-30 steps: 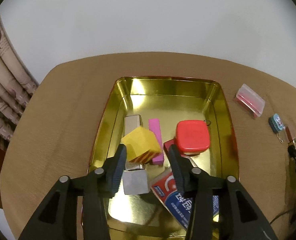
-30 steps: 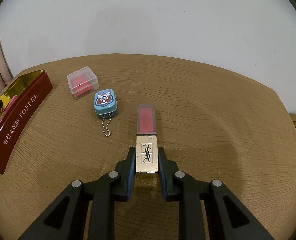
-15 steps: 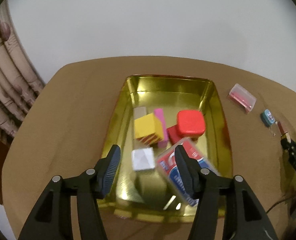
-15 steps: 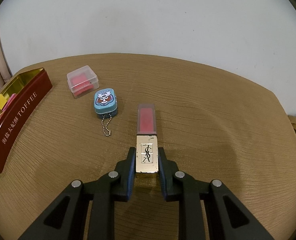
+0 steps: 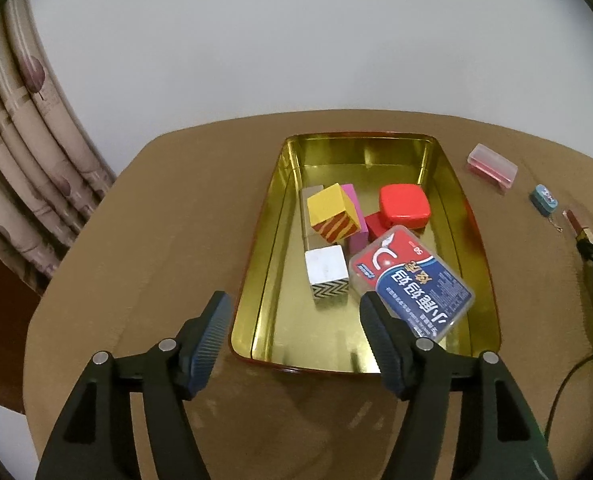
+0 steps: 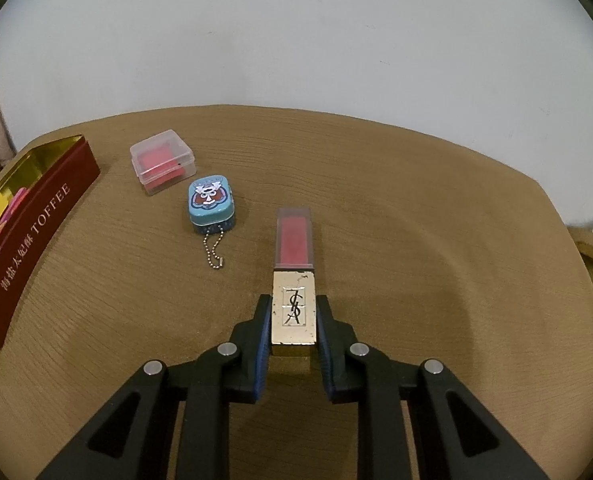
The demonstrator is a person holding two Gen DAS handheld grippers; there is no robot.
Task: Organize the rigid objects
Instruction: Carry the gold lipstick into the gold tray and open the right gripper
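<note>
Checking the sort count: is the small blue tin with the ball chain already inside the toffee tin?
No: the small blue tin sits on the table, apart from the toffee tin.

The tin [image 5: 436, 168] is gold inside, dark red outside. In it: a yellow cube with red stripes [image 5: 333, 212], a white cube with black chevrons [image 5: 326, 275], a pink bar [image 5: 355, 216], a red case [image 5: 404, 205]. The lipstick [image 6: 294, 276] is gold and red.
</note>
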